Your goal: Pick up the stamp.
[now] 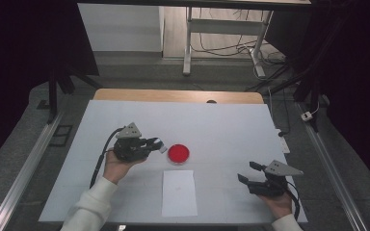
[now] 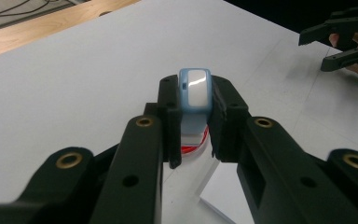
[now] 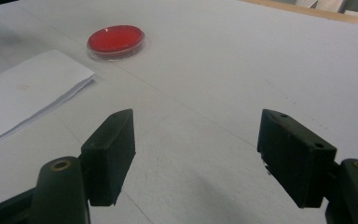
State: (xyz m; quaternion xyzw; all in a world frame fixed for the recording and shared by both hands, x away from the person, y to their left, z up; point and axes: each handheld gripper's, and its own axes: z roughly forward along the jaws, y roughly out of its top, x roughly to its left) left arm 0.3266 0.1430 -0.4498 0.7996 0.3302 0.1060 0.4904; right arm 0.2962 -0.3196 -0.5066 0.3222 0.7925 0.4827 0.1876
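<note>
In the high view, the left gripper (image 1: 158,145) is held above the white table (image 1: 221,125) with its jaws pointing toward the red dish (image 1: 178,154), which lies just ahead of the tips and slightly nearer the person. A small blue-and-white object (image 1: 160,145) sits pinched at those tips. The sheet of paper (image 1: 178,192) lies near that gripper, on the person's side of the dish. The right gripper (image 1: 249,172) rests well apart from the dish, at the near right part of the table, its jaws spread and pointing toward the paper. In the left gripper view, the two black jaws are drawn in tight on the blue-and-white object (image 2: 195,91), which stands upright between the pads; below and just behind it a sliver of the red dish (image 2: 196,142) shows, with an edge of the paper (image 2: 223,196) beneath the right-hand jaw. The right gripper (image 2: 328,49) appears far off at the upper right corner, parted. In the right gripper view, the jaws stand wide apart with nothing between them; the red dish (image 3: 116,41) lies well ahead and to the left, and the paper (image 3: 28,93) is nearer, also to the left.
</note>
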